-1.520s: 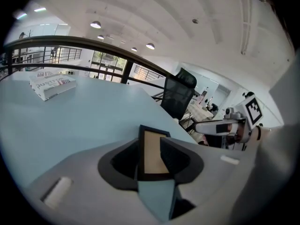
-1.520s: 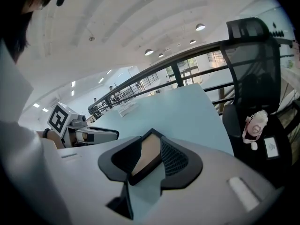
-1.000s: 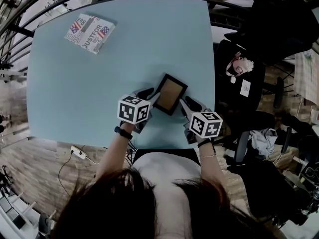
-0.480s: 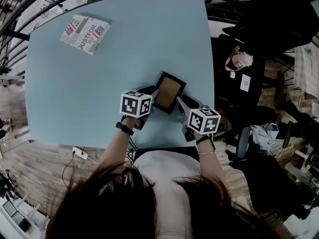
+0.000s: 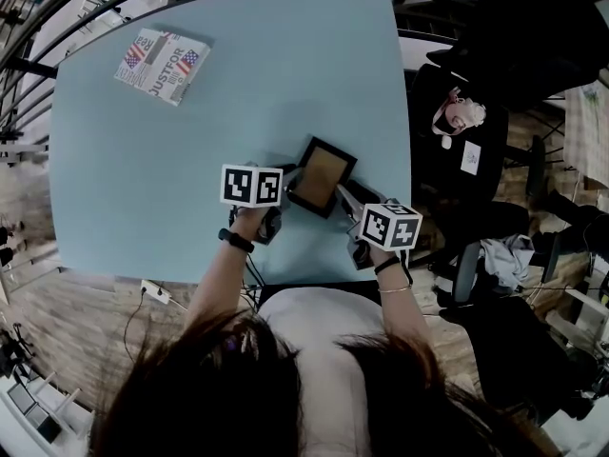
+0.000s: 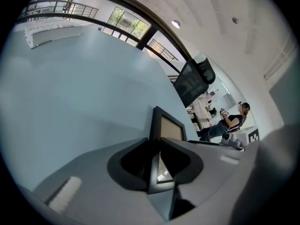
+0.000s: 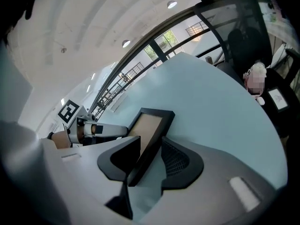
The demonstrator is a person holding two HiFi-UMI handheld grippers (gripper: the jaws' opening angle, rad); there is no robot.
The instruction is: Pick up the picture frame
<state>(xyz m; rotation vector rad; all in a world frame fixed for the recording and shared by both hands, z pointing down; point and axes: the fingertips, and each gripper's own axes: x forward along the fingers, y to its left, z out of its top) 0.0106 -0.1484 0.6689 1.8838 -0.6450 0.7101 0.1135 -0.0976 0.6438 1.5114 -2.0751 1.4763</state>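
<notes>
The picture frame point(image 5: 324, 171), black-rimmed with a brown panel, is near the front edge of the pale blue table point(image 5: 171, 160). My left gripper point(image 5: 285, 187) is at the frame's left side. In the left gripper view, the left gripper point(image 6: 157, 165) is shut on the frame's point(image 6: 171, 128) near edge. My right gripper point(image 5: 344, 201) is at the frame's near right corner. Its jaws have just been opening. In the right gripper view the frame point(image 7: 149, 125) slants between the jaws of the right gripper point(image 7: 150, 161), with a pale gap beside the ribbed pad point(image 7: 176, 162).
A printed packet with flag marks point(image 5: 162, 63) lies at the table's far left corner. A person point(image 5: 457, 136) sits just past the table's right edge, with dark office chairs point(image 5: 533, 36) behind. The table's front edge point(image 5: 285, 279) runs close under both hands.
The left gripper has rolled, so its marker cube now shows one face squarely upward. Both grippers have edged in along the frame. The frame has hardly shifted.
</notes>
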